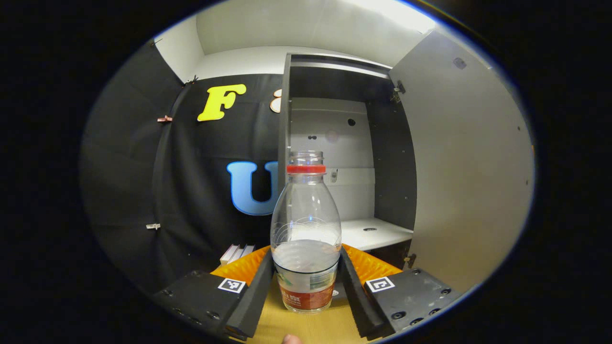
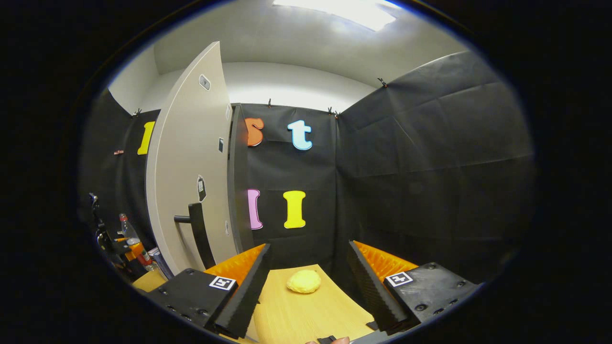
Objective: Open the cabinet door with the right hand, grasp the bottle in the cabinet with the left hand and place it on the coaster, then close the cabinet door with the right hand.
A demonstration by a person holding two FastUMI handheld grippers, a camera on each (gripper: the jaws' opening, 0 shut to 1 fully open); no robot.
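Before the open cabinet, our left claw grips the bottle, best kept upright toward the coaster, while our right claw waits released.

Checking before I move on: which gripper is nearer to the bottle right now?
Left. The left gripper has the bottle between its fingers, which flank its lower body. The right gripper hangs open over the table near a yellow lump, beyond the open cabinet door.
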